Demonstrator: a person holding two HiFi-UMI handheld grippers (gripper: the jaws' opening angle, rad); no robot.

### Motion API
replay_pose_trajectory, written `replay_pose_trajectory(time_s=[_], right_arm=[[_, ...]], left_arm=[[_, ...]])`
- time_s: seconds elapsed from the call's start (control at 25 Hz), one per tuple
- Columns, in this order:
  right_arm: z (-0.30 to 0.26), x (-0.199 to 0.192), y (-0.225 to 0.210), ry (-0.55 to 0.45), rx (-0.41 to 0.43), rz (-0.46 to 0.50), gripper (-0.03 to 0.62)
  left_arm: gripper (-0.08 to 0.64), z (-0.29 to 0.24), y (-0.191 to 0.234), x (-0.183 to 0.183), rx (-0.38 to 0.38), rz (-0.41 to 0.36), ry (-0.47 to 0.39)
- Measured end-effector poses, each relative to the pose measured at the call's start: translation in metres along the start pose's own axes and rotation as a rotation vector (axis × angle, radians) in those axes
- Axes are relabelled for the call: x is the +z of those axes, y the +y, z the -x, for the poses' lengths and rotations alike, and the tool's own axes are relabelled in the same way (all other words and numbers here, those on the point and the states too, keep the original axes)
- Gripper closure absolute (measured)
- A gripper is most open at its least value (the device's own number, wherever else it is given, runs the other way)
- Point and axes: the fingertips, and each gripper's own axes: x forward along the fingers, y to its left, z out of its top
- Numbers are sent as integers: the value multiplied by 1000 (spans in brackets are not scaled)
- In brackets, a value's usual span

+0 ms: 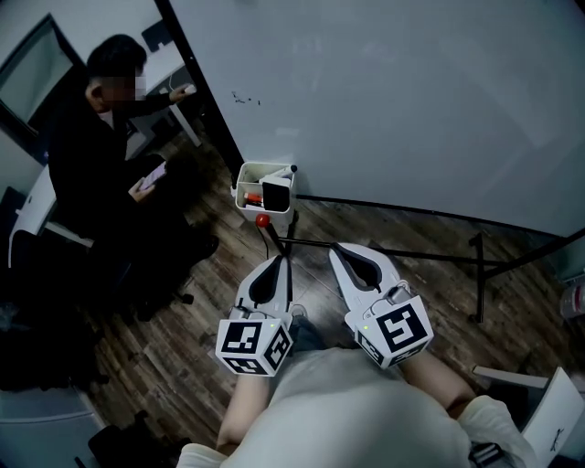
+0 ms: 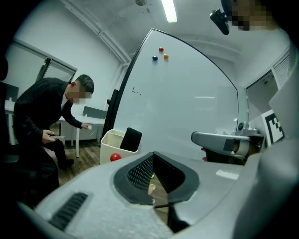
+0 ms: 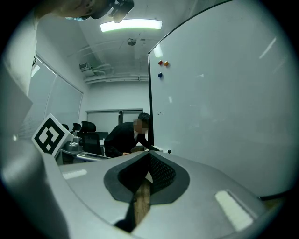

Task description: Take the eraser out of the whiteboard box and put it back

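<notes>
Looking steeply down, the head view takes in a dark wood-plank floor (image 1: 174, 366) and a large whiteboard (image 1: 384, 91) on a black stand. A white whiteboard box (image 1: 248, 175) hangs at the board's lower left corner. The black eraser (image 1: 276, 194) stands inside it, and a red ball (image 1: 262, 219) sits just below. The left hand-held gripper (image 1: 277, 260) and right hand-held gripper (image 1: 336, 249) point toward the box, apart from it, both with jaws together. A person (image 1: 96, 155) in black is at the left, one hand on a white desk (image 1: 167, 71).

The left gripper view shows its jaw tips meeting on nothing. Beyond them the eraser leans out of the box top. Coloured magnets (image 2: 160, 52) dot the board under a ceiling strip light (image 2: 168, 10).

The right gripper view shows jaws closed and empty. Whiteboard fills the right side, with office chairs (image 3: 88, 129) at the back.
</notes>
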Motion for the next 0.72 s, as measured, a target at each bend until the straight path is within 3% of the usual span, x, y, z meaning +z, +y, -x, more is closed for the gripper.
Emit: replay_pose_trajectory(time_s=[0.72], right_arm=[[46, -18, 18, 14, 26, -23, 589]], left_arm=[[558, 43, -30, -25, 41, 2, 3]])
